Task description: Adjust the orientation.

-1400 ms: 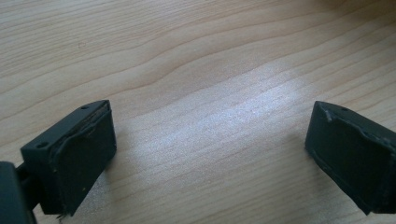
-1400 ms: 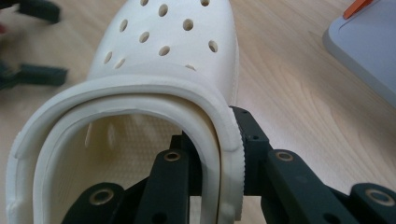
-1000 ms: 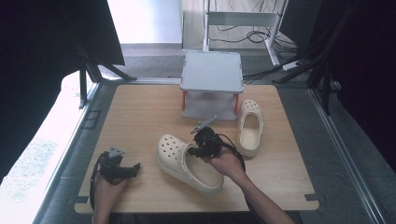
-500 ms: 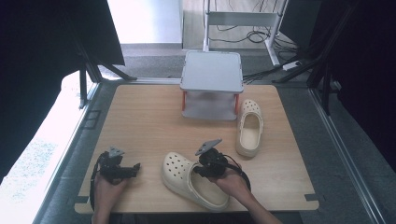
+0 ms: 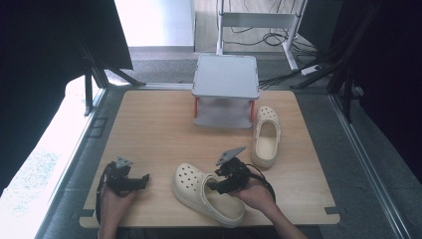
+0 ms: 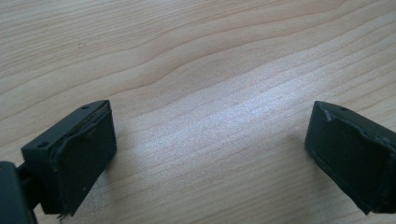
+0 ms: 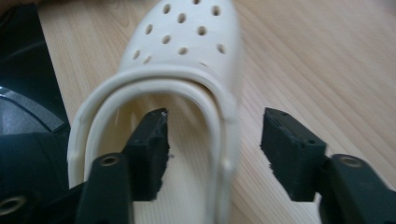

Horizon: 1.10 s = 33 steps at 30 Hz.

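Right tool [image 7: 212, 149]: spread, jaws straddling the near clog's [image 5: 206, 193] wall, not pinching.
Left tool [image 6: 210, 154]: spread over bare counter [image 5: 149, 129].
Second clog [image 5: 265, 135]: beside stand [image 5: 225, 89].

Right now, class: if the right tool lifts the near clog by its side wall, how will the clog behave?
The near clog looks like moulded foam, so probably light. Its thin wall may flex between the right tool jaws. Held at one side, it would likely tilt.

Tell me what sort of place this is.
Probably a lab recording station, not a home: a bare wooden table framed by dark curtains, handheld tongs with trailing cables, and two cream clogs beside a small grey stand as props.
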Tool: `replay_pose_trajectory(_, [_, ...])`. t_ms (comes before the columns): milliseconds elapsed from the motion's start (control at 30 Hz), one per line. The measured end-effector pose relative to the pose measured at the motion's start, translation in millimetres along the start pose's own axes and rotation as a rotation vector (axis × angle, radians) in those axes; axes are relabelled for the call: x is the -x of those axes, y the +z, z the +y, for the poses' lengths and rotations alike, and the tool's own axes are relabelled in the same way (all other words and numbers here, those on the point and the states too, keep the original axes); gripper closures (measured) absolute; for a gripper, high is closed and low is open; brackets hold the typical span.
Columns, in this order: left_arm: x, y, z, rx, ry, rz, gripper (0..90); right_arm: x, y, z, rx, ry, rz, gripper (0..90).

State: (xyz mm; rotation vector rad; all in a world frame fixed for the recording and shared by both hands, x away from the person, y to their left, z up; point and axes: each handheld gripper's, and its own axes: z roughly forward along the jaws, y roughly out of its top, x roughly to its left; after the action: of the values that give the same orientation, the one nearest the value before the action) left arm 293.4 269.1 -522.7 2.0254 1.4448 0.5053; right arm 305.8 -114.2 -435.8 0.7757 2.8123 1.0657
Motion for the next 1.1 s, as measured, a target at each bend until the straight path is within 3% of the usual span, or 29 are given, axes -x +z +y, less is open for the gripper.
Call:
replay_pose_trajectory(100, [0.0, 0.0, 0.0, -0.001, 0.001, 0.000, 2.0, 9.0, -18.2, -7.1, 0.014, 0.027, -0.010, 35.0])
replay_pose_trajectory(233, [-0.1, -0.1, 0.0, -0.002, 0.002, 0.000, 2.0, 25.9, -40.6, -19.5, 0.025, 0.083, -0.064, 31.0])
replay_pose_trajectory(500, [-0.1, -0.1, 0.0, -0.002, 0.002, 0.000, 2.0, 66.1, -71.5, -44.9, 0.048, 0.197, -0.223, 22.9])
replay_pose_trajectory(733, [-0.2, -0.1, 0.0, -0.002, 0.002, 0.000, 2.0, 92.1, -88.2, -59.0, 0.075, 0.268, -0.325, 22.4])
replay_pose_trajectory(1100, [0.0, 0.0, 0.0, 0.000, 0.000, 0.000, 2.0, 134.9, -98.3, -68.5, 0.081, 0.376, -0.419, 22.4])
